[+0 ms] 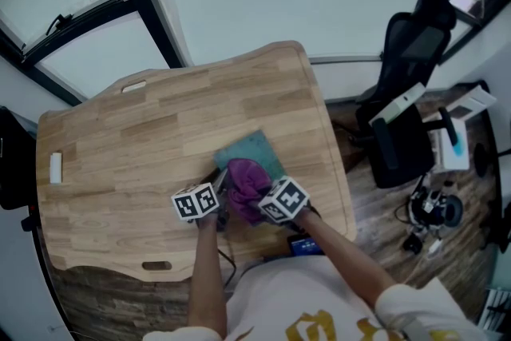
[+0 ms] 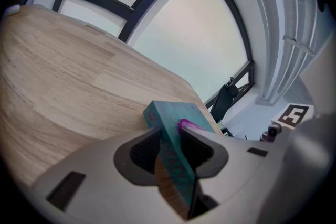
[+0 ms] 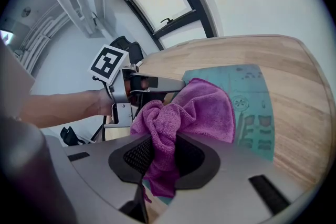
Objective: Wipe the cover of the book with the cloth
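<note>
One cloth (image 1: 246,186) (purple) on book (image 1: 252,146)

Grey left gripper (image 2: 169,140), grey right gripper (image 3: 159,150), black ribbed jaws, 2 black-and-white marker cubes (image 1: 196,204), white shirt (image 1: 319,301), yellow print

Left gripper (image 2: 168,132) is clamped on the edge of a teal hardcover book (image 2: 181,112), which stands tilted between the jaws. A sliver of magenta fabric cloth (image 2: 188,125) touches the book just beyond the right-hand jaw. A light wooden counter (image 2: 68,81) is below. There is a dark-framed window (image 2: 173,23) behind, a black office chair (image 2: 226,99) past the counter edge, and a black-and-white marker cube (image 2: 294,114) at far right.
</note>
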`<action>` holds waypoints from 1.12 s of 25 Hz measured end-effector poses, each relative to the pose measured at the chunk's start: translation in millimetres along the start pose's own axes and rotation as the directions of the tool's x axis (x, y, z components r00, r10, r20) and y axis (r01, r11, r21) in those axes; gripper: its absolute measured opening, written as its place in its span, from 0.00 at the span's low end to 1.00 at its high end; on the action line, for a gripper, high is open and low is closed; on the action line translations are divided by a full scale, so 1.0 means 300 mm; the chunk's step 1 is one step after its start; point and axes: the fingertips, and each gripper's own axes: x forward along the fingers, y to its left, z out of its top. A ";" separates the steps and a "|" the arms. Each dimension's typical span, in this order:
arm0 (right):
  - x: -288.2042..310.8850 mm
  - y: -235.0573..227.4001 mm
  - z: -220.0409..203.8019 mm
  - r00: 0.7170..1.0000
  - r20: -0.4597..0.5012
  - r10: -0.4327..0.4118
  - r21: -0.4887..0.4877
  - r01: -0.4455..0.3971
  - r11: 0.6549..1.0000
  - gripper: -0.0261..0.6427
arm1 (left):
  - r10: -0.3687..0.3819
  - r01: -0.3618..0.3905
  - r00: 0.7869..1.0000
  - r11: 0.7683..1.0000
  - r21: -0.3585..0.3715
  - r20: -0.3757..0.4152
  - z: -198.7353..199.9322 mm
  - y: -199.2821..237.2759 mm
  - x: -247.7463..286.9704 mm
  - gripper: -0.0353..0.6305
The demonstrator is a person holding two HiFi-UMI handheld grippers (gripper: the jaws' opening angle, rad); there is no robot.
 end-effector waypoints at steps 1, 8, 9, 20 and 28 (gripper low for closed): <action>-0.001 0.001 -0.001 1.000 -0.001 0.002 -0.002 -0.002 1.000 0.18 | 0.001 -0.001 1.000 1.000 -0.001 0.000 0.000 0.000 0.000 0.24; -0.011 0.000 -0.021 1.000 -0.006 0.006 -0.008 -0.006 1.000 0.18 | -0.002 0.002 1.000 1.000 -0.003 -0.002 -0.003 0.000 -0.001 0.24; -0.014 -0.002 -0.023 1.000 -0.007 0.009 -0.007 -0.009 1.000 0.18 | -0.002 0.002 1.000 1.000 -0.003 -0.002 -0.002 0.000 0.000 0.24; -0.055 -0.048 -0.049 1.000 0.001 0.015 0.043 -0.015 0.999 0.18 | -0.005 0.005 1.000 1.000 -0.002 -0.002 0.001 -0.001 0.000 0.24; -0.093 -0.105 -0.064 1.000 0.019 -0.004 0.083 0.002 0.997 0.18 | -0.004 0.004 1.000 1.000 -0.004 -0.003 -0.002 0.001 -0.001 0.24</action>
